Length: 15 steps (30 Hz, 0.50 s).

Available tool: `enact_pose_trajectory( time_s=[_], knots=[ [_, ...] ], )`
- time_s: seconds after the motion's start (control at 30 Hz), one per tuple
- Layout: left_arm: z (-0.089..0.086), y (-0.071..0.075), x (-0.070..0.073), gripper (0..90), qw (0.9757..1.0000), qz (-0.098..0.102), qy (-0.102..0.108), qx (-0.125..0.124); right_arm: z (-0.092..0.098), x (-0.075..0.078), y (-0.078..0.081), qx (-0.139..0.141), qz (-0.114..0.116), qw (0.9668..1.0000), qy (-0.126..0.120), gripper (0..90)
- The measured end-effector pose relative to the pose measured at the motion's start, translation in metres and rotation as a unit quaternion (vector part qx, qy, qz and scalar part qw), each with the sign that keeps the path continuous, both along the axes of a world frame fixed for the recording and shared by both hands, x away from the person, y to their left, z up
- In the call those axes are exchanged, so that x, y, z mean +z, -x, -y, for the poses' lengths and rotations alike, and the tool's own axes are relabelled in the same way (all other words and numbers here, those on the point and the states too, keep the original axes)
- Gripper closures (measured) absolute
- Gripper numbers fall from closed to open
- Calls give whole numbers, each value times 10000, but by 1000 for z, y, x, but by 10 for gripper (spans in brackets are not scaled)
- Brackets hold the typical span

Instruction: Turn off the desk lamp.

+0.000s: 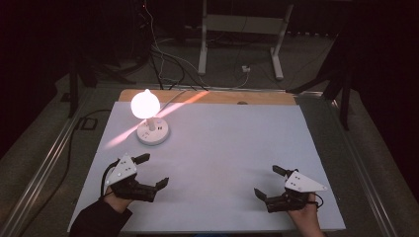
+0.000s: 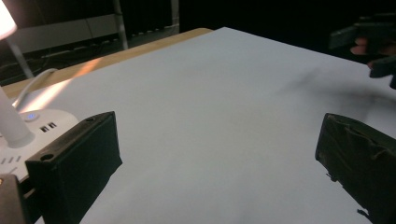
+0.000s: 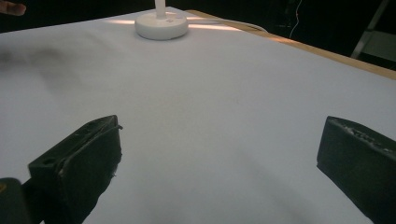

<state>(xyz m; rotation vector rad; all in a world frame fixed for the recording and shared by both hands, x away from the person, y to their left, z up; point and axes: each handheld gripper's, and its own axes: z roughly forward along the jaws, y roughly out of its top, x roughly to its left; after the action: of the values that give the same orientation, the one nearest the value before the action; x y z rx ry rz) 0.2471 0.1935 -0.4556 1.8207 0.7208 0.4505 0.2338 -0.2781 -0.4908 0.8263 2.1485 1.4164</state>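
A small white lamp with a glowing bulb stands on a round white base at the back left of the white table sheet. Its base sits just beyond my left gripper's jaws, and the base shows far off in the right gripper view. My left gripper rests near the front left, open, nothing between its jaws. My right gripper rests near the front right, open and empty too. A hand holds each one.
A white cord runs from the lamp base over the wooden table edge at the back. Beyond it stand a white frame's legs and loose cables on the dark floor. The other gripper shows at the far right of the left gripper view.
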Motion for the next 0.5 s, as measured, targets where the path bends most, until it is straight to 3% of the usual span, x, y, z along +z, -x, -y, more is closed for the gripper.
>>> enact_pose_trajectory(
  time_s=[0.5],
  knots=[
    [6, -25, 4, 7, 9992, 53, 10, 394, 0, 0, 0, 38, -20, 10000, -29, 0]
  ],
)
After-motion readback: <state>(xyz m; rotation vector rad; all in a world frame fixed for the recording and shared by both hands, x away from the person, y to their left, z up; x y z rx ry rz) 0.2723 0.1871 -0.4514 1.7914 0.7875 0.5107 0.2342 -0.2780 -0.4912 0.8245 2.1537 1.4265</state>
